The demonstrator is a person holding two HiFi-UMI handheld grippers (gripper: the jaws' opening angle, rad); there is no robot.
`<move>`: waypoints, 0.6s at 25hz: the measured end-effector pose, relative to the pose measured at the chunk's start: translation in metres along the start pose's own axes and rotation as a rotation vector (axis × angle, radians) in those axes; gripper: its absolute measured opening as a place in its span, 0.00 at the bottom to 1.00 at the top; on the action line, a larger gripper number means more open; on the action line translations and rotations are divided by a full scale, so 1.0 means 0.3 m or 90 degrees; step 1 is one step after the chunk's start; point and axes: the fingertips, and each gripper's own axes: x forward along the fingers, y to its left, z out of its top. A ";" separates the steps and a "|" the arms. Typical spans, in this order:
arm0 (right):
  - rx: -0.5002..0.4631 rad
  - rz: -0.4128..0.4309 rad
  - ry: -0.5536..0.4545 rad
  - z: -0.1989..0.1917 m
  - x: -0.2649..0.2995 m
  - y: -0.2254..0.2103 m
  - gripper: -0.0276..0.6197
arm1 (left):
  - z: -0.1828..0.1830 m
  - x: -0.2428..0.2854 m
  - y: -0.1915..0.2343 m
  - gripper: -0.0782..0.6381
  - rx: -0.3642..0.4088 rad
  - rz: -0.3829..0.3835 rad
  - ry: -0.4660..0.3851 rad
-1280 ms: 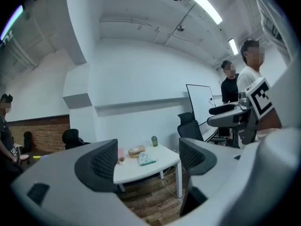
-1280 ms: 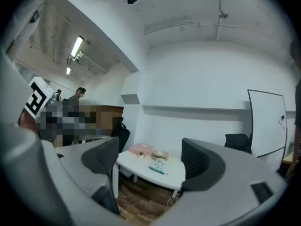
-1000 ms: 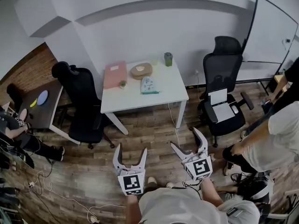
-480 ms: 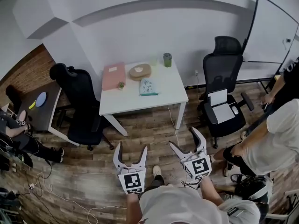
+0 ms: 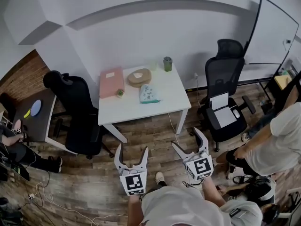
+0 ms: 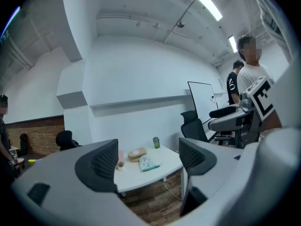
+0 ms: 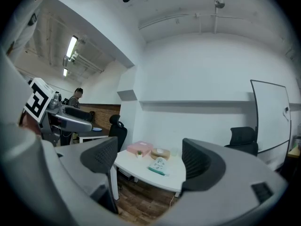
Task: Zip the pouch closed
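Jaws gape empty on my left gripper [image 5: 131, 150] and right gripper [image 5: 187, 140], held low over the wood floor [image 5: 150, 128], since the patterned pouch [image 5: 147, 93] lies well ahead on the white table [image 5: 167, 92], mid-frame.

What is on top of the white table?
On the table sit a pink box, a tiny plant, a tan round thing, a green cup and a patterned pouch. Whatever is inside the box or pouch is hidden.
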 end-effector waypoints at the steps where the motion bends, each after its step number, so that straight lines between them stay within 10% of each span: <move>1: 0.000 -0.002 0.002 0.002 0.026 -0.001 0.70 | 0.000 0.021 0.015 0.66 0.000 -0.003 0.000; 15: -0.006 -0.035 0.031 -0.023 0.323 0.009 0.70 | -0.062 0.259 0.220 0.66 -0.013 -0.037 -0.005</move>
